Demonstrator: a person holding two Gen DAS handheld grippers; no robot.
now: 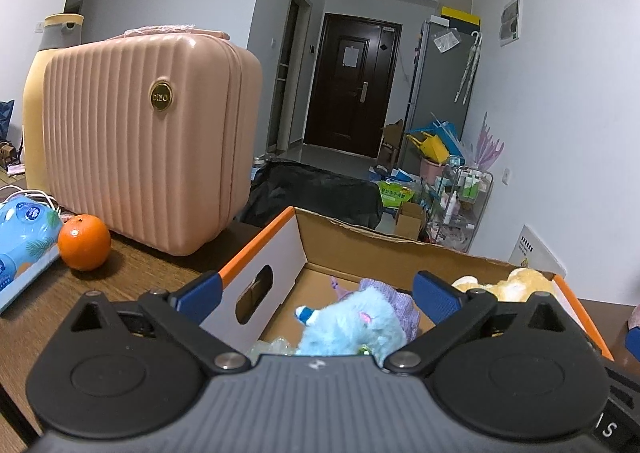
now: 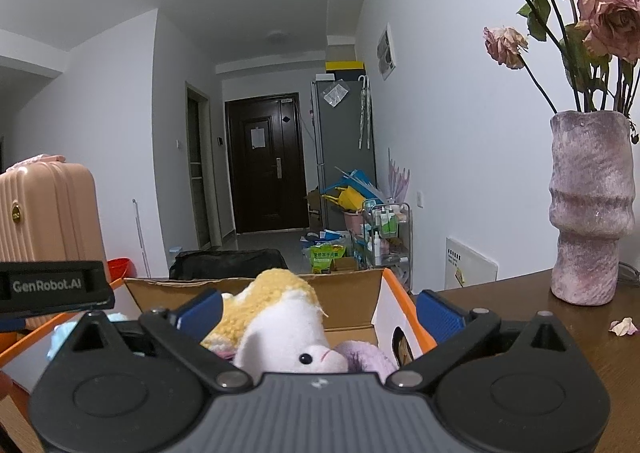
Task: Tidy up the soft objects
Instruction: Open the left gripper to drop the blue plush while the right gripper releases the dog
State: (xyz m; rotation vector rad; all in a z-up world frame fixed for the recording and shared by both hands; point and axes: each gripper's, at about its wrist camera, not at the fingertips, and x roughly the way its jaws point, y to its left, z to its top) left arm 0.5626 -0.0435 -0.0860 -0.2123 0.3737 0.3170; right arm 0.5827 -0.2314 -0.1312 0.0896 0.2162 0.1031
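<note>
Fluffy blue plush toy (image 1: 352, 327) lies inside the open orange-edged cardboard box (image 1: 280, 253) beside a yellow-and-white plush animal (image 2: 280, 317) and a lilac one (image 2: 368, 359). Both the left gripper (image 1: 316, 293) and right gripper (image 2: 318, 311) hang spread wide, gripping nothing. Beyond sit an orange (image 1: 84, 241), a ribbed pink suitcase (image 1: 148, 141) and a mauve vase (image 2: 588, 213).

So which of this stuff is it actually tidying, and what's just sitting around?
Part of the job:
box
blue plush
yellow-white plush
purple plush

Just lying about:
suitcase
orange
tissue pack
vase
petal
</note>
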